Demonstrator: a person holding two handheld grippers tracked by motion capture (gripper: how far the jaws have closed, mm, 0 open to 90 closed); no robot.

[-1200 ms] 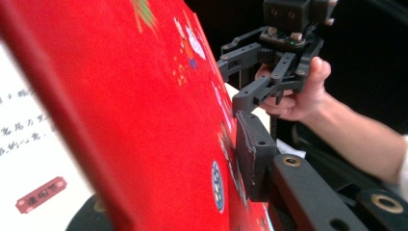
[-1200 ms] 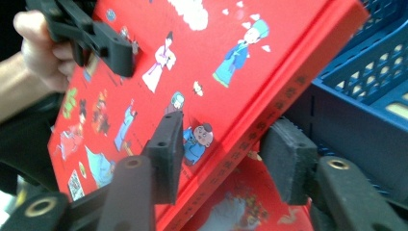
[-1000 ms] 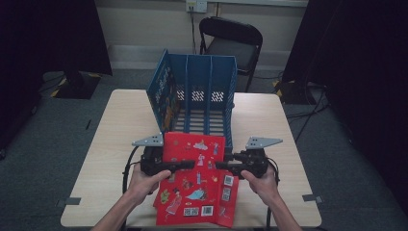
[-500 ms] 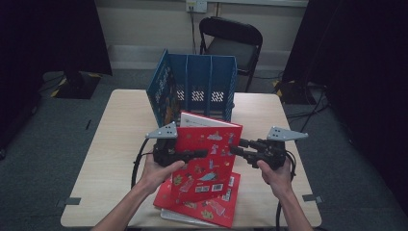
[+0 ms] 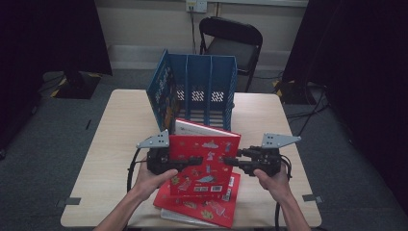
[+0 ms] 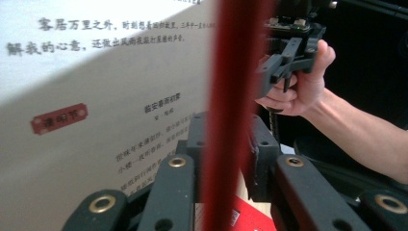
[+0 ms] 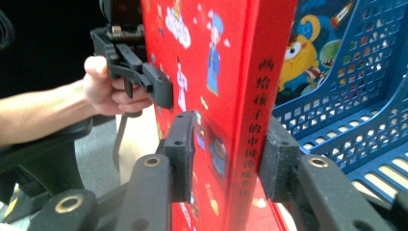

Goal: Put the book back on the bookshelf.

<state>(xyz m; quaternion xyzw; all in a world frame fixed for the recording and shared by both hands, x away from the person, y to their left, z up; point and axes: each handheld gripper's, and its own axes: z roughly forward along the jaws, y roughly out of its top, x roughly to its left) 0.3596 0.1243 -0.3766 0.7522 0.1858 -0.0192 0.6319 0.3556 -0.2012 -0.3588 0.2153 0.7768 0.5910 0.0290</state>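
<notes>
A red picture book (image 5: 206,158) stands upright above the table, front cover toward me, held from both sides. My left gripper (image 5: 191,161) is shut on its left edge; in the left gripper view the jaws clamp the red cover (image 6: 226,120), with a printed white page (image 6: 96,120) beside it. My right gripper (image 5: 231,161) is shut on the book's spine (image 7: 252,120), one pad on each side. Just behind stands the blue file rack (image 5: 198,91), its slots open toward me. Each gripper view shows the other gripper: the right gripper (image 6: 281,65) and the left gripper (image 7: 144,79).
A second red book (image 5: 202,206) lies flat at the table's near edge on a white one (image 5: 175,217). A monster-cover book (image 7: 308,53) leans in the rack's left slot. A black chair (image 5: 231,41) stands behind the table (image 5: 120,134).
The red book has been lifted off the flat stack and tipped upright, then carried a little toward the rack. Both grippers stayed on its sides.
</notes>
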